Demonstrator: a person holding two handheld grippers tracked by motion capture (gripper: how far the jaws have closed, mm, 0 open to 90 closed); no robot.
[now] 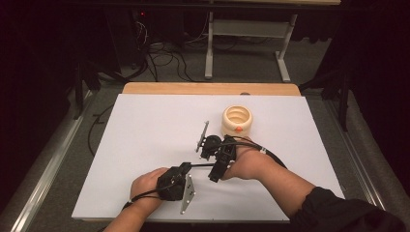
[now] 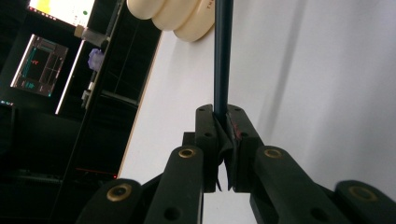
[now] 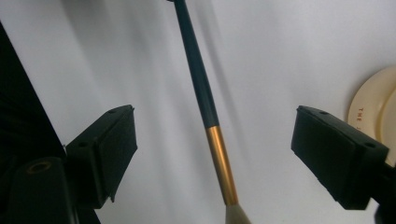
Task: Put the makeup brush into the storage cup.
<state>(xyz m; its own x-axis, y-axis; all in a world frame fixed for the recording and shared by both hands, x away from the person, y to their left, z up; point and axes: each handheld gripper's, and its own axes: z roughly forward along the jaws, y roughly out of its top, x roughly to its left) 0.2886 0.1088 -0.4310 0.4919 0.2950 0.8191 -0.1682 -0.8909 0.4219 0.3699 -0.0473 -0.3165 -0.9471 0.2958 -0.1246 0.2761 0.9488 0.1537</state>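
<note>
A paintbrush with a dark teal handle, a gold ferrule and pale bristles hangs over the white tabletop. My left gripper is shut on the end of its handle. My right gripper is open, its jaws wide apart on either side of the ferrule without touching it. In the high view the left gripper and right gripper meet near the table's middle, the thin brush between them. A cream ribbed cup stands upright just beyond the right gripper.
The cream cup is close to the brush line. A wooden strip edges the table's far side. Beyond it are a desk frame and cables on the floor. Monitors glow off to the side.
</note>
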